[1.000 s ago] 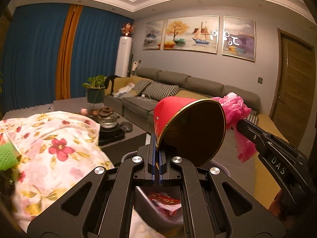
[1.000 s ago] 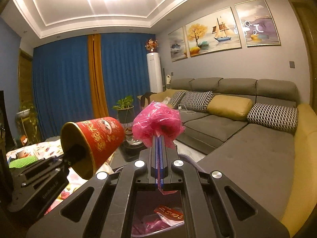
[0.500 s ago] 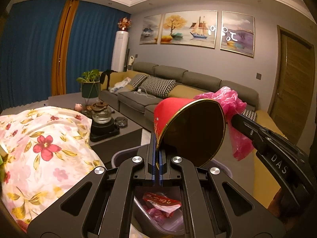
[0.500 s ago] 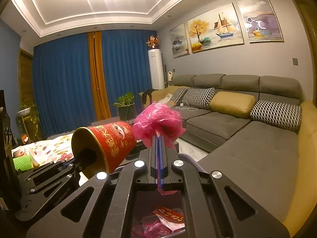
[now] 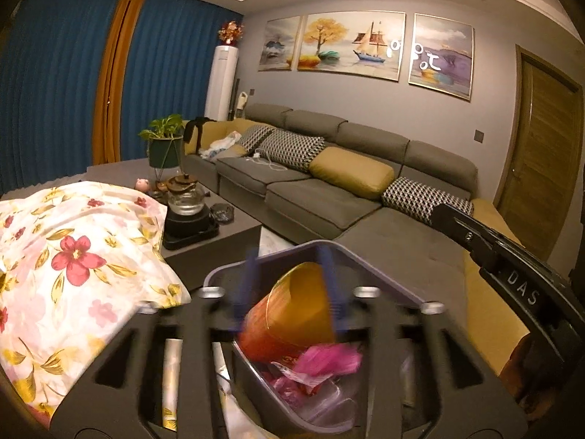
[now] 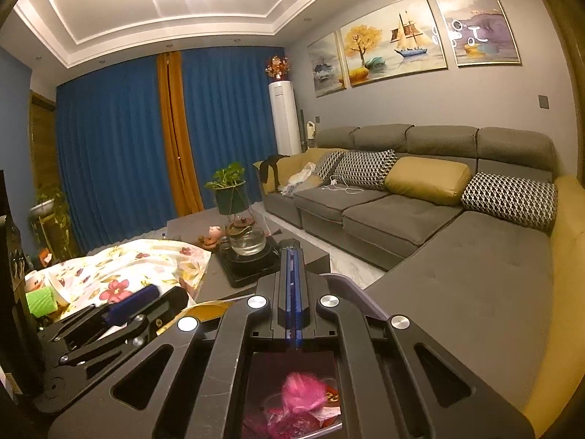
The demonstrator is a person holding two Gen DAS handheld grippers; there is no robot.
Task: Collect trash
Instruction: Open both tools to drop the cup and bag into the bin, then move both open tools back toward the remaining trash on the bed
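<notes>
Change: both pieces, pinched aloft a second ago, now lie in the bin.
Left wrist view: left gripper (image 5: 289,285) blurred, fingers spread apart; red paper cup (image 5: 292,314) on its side in the grey bin (image 5: 380,267), pink plastic wad (image 5: 325,360) beside it.
Right wrist view: right gripper (image 6: 292,292) closed on nothing; pink wad below in the bin.
Technique: lift both tools straight up clear of the rim, so nothing snags or tips the load.
</notes>
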